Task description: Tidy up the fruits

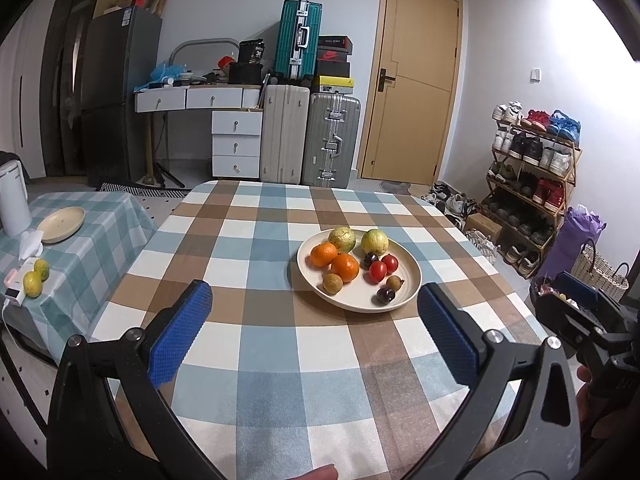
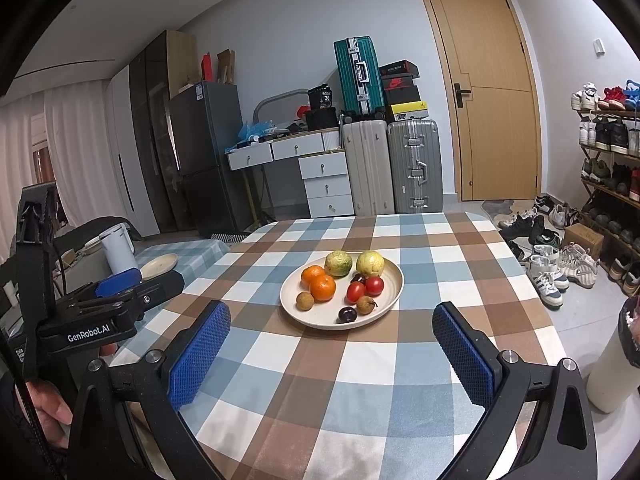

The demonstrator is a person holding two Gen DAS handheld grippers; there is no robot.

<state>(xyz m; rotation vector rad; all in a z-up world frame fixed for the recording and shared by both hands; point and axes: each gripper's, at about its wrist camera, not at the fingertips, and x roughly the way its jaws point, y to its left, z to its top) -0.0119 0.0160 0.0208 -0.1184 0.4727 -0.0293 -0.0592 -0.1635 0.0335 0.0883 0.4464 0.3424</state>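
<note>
Left wrist view: the left claw (image 1: 316, 324) is spread wide, holds nothing, and hangs over the near half of the surface (image 1: 256, 344). The plate (image 1: 408, 292) sits right of centre, toward the far right corner, w/ all fruits on it: two oranges (image 1: 345, 267) touching at the left, two green-yellow guavas (image 1: 375, 241) at the far rim, two red tomatoes (image 1: 377, 271) in the middle, two brown longans (image 1: 332, 283), two dark plums (image 1: 385, 295). Like seems to lie near like already, so this fits both a sorted plate and one about to be emptied; I cannot say which. For any pick, I judge: come from above, close on one fruit only, since the neighbours touch and round fruit rolls. The right claw (image 1: 576, 292) shows at the right edge, off the surface; its fingers I cannot tell here. A side table at left carries an empty plate (image 1: 62, 224) and two limes (image 1: 33, 283).

Right wrist view: the right claw (image 2: 332, 348) is also spread and empty, near the front edge. The plate is at centre, approx. midway between the left and right edges. Open cloth lies all around it, so there is good room for both claws. The far and right edges drop to the floor w/ shoes (image 2: 548, 272); a fruit that escapes could roll there. The left claw (image 2: 120, 284) is beyond the left edge, well apart from the plate.
</note>
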